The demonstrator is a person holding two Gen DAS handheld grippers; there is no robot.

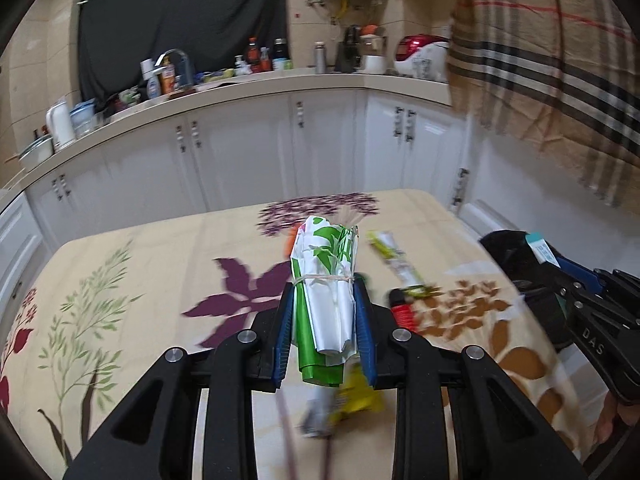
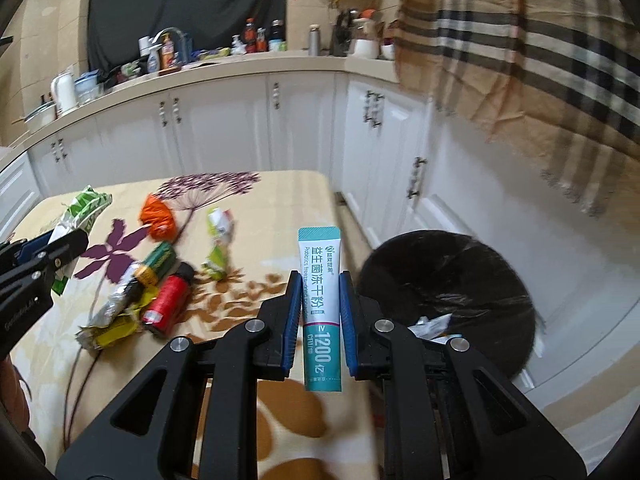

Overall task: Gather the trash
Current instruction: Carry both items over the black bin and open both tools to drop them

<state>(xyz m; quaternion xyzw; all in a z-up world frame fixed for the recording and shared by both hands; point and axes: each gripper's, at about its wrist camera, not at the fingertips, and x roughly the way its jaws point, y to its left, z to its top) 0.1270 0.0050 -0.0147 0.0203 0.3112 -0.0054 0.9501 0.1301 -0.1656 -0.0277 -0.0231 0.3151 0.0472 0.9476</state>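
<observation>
The left hand-held gripper (image 1: 324, 296) is clenched on a rolled green-and-white wrapper (image 1: 326, 280) bound with a rubber band, lifted above the flower-patterned table (image 1: 140, 272). The right hand-held gripper (image 2: 320, 280) pinches a teal-and-white sachet (image 2: 321, 308) upright, near the table's edge and beside the black-lined trash bin (image 2: 452, 276) on the floor. A red tube (image 2: 168, 300), an orange wrapper (image 2: 158, 216) and a yellow packet (image 2: 116, 328) lie on the table.

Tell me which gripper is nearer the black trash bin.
Right. The right gripper, shut on the teal sachet, sits just left of the black trash bin. The left gripper, holding the green-white bag roll, is farther left over the table.
</observation>
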